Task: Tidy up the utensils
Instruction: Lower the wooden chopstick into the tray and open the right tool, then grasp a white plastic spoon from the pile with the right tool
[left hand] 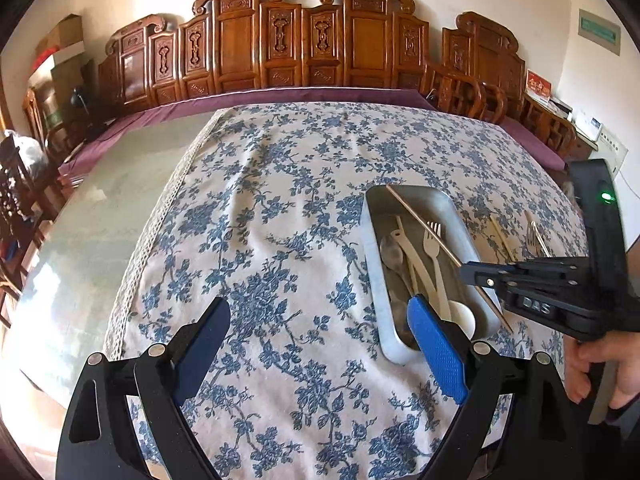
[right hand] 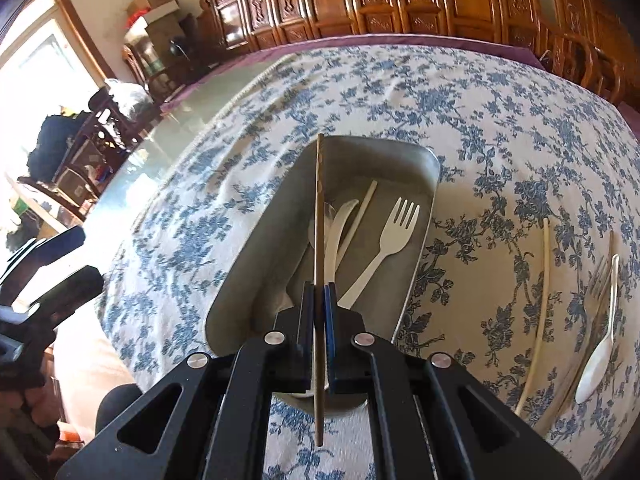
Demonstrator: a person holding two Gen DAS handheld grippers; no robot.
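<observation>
- The floral tablecloth (left hand: 280, 220) is filling the frame.
- The metal tray (right hand: 434, 168), centre frame, is holding pale utensils.
- Your left gripper (left hand: 320, 344) is hanging wide apart, empty, lower frame.
- Your right gripper (right hand: 319, 300) is clamping the brown chopstick (right hand: 319, 208) over the tray.

left gripper (left hand: 320, 344): fingers spread wide, nothing between, angled downward | right gripper (right hand: 319, 312): fingers clamped on chopstick (right hand: 319, 216), angled downward | hand (left hand: 600, 368) gripping its handle

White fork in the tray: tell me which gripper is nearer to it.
Right. The right gripper hangs over the tray beside the white fork, jaws clamping a chopstick; the left gripper stands open off the tray's near end.
</observation>
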